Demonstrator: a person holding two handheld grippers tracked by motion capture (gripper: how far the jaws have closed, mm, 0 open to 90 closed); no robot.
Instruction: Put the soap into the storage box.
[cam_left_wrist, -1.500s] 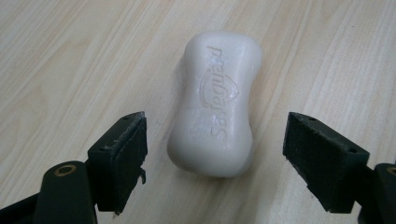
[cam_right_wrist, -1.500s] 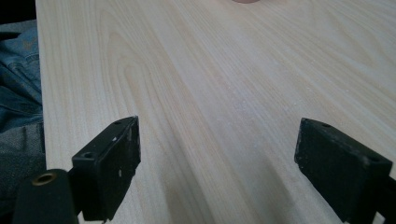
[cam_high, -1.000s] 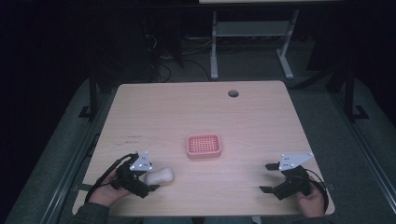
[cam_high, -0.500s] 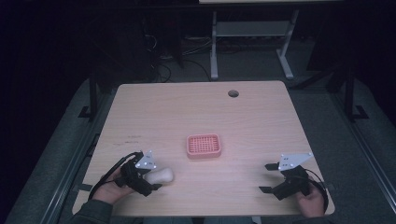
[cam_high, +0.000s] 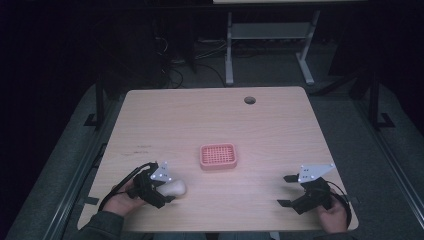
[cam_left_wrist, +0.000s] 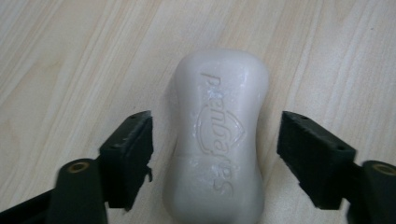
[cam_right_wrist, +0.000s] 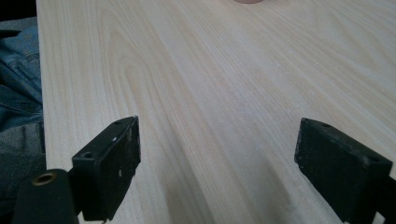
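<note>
A white soap bar (cam_high: 176, 188) with embossed lettering lies flat on the wooden table (cam_high: 210, 115) near its front left. My left gripper (cam_high: 167, 192) is low over it, and its jaws have just been closing. In the left gripper view the soap bar (cam_left_wrist: 219, 135) lies lengthwise between the two black pads (cam_left_wrist: 130, 154). A gap of bare wood shows on each side, so the left gripper (cam_left_wrist: 217, 140) is open around it. My right gripper (cam_high: 284, 190) rests at the front right. It stands wide open over bare table, with nothing between the right gripper's (cam_right_wrist: 217, 154) jaws.
A pink ridged soap dish (cam_high: 218, 156) sits near the table's middle, between the two grippers and a little farther away. A round cable hole (cam_high: 249, 100) lies near the far edge. A metal stand (cam_high: 270, 35) is on the floor beyond the table.
The left hand has shifted slightly at the soap bar. The right gripper and the pink dish are where they were.
</note>
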